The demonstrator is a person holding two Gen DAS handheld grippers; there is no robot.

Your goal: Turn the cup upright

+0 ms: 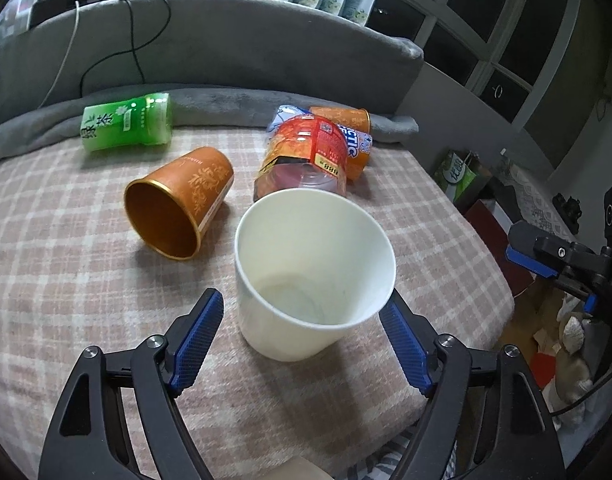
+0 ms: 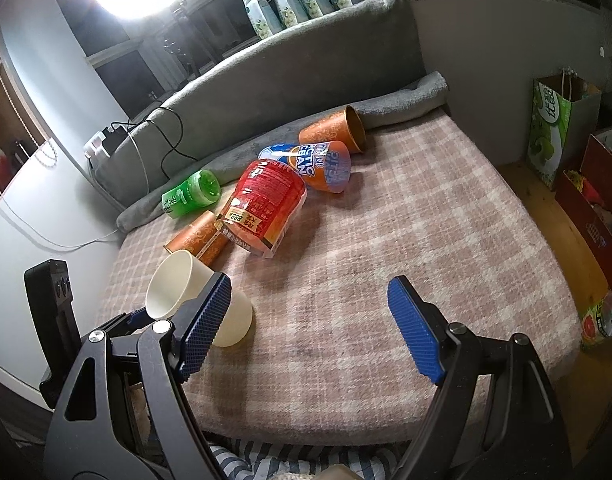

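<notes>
The left gripper (image 1: 301, 316) has its jaws spread wide, one blue pad on each side of the white paper cup (image 1: 312, 276), neither visibly touching it. The cup stands mouth-up on the plaid blanket (image 1: 65, 248), though it seems to lean slightly. The right gripper (image 2: 310, 320) hangs released over bare blanket, grasping nothing. Beyond lie an orange cup (image 1: 177, 200) on its side, a red plastic cup (image 1: 301, 156), a blue-and-orange cup (image 2: 324, 166), a green tea cup (image 1: 127, 122) and a second orange cup (image 2: 336, 128). This cup's flip looks about finished; next, I judge, comes backing away cleanly, then approaching a tipped cup.
</notes>
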